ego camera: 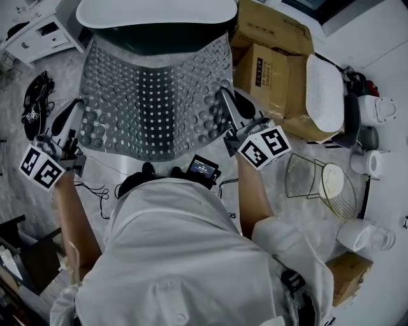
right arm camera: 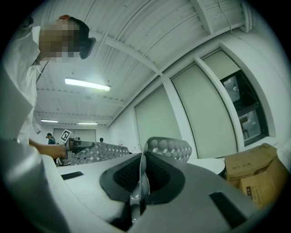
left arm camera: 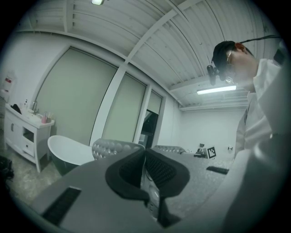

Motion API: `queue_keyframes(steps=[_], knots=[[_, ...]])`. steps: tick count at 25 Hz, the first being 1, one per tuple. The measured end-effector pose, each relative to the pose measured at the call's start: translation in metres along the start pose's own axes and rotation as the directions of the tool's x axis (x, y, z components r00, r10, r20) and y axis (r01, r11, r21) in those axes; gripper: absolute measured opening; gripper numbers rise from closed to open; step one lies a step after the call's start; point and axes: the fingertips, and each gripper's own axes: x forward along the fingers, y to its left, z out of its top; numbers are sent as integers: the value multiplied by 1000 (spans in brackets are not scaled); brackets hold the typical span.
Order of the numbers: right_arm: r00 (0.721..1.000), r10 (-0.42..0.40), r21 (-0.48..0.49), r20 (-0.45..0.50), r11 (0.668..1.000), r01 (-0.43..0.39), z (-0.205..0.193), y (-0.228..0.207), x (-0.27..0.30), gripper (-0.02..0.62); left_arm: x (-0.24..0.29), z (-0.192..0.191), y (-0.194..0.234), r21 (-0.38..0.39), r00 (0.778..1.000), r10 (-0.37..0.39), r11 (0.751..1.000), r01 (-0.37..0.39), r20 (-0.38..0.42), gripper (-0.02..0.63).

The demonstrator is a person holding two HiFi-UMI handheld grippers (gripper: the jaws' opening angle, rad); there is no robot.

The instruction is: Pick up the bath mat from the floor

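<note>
Two tools, both clamped on one bath mat [ego camera: 153,102]. Your left tool [ego camera: 78,108] pinches the mat's left edge and your right tool [ego camera: 224,97] pinches its right edge. In each gripper view the jaws are closed with the mat's thin rim squeezed between them. You hold the mat up off the floor [ego camera: 19,83], spread out between the tools with its bubbled face showing. Its far end runs toward the one bathtub [ego camera: 153,14], and whether it touches the tub cannot be told. Two cardboard boxes [ego camera: 268,73] stand together just right of the tub, and a third, smaller brown box [ego camera: 347,275] sits well apart, nearer you. One wire rack [ego camera: 306,178] stands on the floor between them. One white cabinet [ego camera: 38,37] stands at the far left.
</note>
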Motion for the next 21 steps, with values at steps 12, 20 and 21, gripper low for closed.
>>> queue_keyframes(steps=[12, 20, 21], knots=[[1000, -1, 21, 6, 1000, 1, -4, -4, -9, 35, 2, -4, 1, -44, 999, -4, 999, 5, 32, 12], [1000, -8, 37, 10, 999, 7, -7, -8, -12, 35, 10, -7, -1, -46, 999, -23, 999, 24, 23, 12], [1000, -8, 36, 10, 999, 8, -7, -7, -11, 35, 9, -6, 0, -48, 999, -24, 999, 25, 24, 12]])
